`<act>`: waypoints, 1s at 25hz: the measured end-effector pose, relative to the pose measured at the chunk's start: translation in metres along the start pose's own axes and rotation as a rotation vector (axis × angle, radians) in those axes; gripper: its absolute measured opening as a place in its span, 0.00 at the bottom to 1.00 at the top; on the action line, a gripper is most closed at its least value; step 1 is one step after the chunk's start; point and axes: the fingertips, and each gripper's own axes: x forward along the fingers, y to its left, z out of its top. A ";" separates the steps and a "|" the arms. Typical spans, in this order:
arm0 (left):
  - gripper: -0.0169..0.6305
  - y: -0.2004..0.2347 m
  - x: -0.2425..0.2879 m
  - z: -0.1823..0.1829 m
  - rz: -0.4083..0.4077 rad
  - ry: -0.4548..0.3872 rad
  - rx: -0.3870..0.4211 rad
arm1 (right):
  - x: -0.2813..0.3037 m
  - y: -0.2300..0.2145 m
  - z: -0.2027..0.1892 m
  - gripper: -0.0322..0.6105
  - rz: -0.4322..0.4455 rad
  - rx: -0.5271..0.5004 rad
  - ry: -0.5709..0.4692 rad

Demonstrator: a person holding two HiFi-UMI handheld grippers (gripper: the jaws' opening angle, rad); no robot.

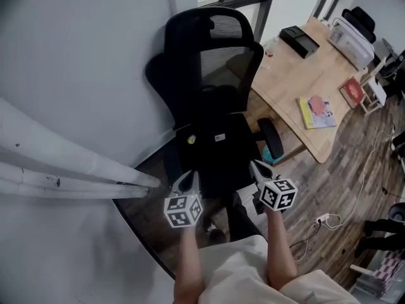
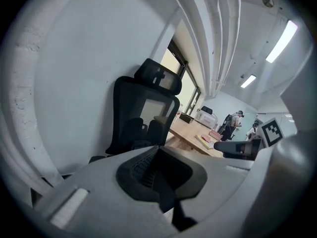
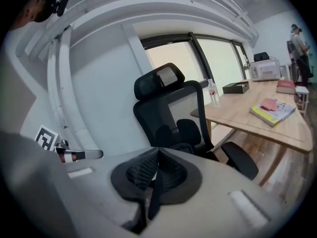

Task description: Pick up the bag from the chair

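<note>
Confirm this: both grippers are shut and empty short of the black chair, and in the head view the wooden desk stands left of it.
Not quite: the head view shows the wooden desk right of the black chair. The left gripper and right gripper are indeed shut and empty, short of it.

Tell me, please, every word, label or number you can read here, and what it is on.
Nothing is legible.
White tag on the black bag: too small to read.
Yellow book and red book on the table: covers blurred.
Cubes on the left gripper and right gripper: patterns only, no letters.
</note>
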 end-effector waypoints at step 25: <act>0.04 0.086 0.322 -0.025 -0.023 0.182 0.095 | 0.331 -0.165 -0.017 0.05 0.143 -0.036 0.272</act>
